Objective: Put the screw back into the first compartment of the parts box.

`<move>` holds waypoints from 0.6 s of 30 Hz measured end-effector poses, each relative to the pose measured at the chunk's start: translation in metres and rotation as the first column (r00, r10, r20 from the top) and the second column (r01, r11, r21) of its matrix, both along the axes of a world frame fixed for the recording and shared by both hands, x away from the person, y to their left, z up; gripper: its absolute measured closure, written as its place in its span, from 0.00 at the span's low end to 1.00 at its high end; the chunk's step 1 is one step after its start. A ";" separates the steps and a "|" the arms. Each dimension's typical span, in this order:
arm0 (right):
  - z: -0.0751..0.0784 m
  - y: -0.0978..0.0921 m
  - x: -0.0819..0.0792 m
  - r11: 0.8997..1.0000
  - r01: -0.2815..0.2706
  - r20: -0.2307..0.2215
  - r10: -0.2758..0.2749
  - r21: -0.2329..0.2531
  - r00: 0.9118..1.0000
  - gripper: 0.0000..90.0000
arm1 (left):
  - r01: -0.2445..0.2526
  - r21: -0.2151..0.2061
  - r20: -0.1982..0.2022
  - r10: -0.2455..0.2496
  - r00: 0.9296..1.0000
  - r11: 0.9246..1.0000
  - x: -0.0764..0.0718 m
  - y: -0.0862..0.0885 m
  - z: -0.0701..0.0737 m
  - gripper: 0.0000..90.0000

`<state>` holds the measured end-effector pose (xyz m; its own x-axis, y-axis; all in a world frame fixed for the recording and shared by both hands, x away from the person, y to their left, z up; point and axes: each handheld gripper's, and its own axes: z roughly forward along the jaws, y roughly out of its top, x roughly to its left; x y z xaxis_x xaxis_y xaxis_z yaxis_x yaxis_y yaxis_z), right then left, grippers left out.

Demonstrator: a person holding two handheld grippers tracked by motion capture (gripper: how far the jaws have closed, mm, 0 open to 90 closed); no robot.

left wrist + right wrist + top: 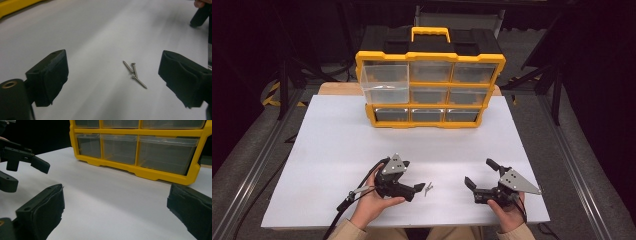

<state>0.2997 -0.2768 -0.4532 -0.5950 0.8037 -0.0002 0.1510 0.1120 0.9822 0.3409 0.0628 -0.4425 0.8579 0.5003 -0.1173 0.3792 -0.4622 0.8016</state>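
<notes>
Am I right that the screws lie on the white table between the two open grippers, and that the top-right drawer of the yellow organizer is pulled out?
Not quite: the high view shows the top-left drawer of the yellow organizer pulled out. The screws do lie on the white table between the open left gripper and right gripper.

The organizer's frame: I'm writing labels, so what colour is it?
Yellow, with a black top; the yellow plastic drawer organizer shows best in the high view.

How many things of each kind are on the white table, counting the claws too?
Screws: 3
Yellow drawer organizer: 1
Claws: 2, the left claw and the right claw, both open
Total: 6
</notes>
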 end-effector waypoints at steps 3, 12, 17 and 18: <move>0.000 0.000 0.000 1.000 -0.003 0.000 0.003 -0.001 1.000 0.02 | 0.019 0.032 -0.012 -0.019 1.000 0.999 0.001 -0.006 -0.001 0.22; 0.001 0.000 0.000 1.000 -0.002 0.003 0.002 0.000 1.000 0.02 | 0.026 0.106 -0.023 -0.024 0.999 0.994 0.002 -0.024 -0.001 0.45; 0.001 0.000 -0.001 1.000 -0.005 0.006 0.005 0.000 1.000 0.02 | 0.023 0.099 -0.093 -0.014 0.996 0.995 -0.003 -0.029 -0.001 0.68; 0.001 0.000 -0.001 1.000 -0.005 0.006 0.005 0.000 1.000 0.02 | 0.026 0.105 -0.110 -0.014 0.994 0.994 -0.004 -0.030 -0.002 0.68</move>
<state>0.2991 -0.2770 -0.4519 -0.5989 0.8008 -0.0037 0.1449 0.1129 0.9830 0.3365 0.0329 -0.4440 0.8528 0.4979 -0.1575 0.4513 -0.5511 0.7019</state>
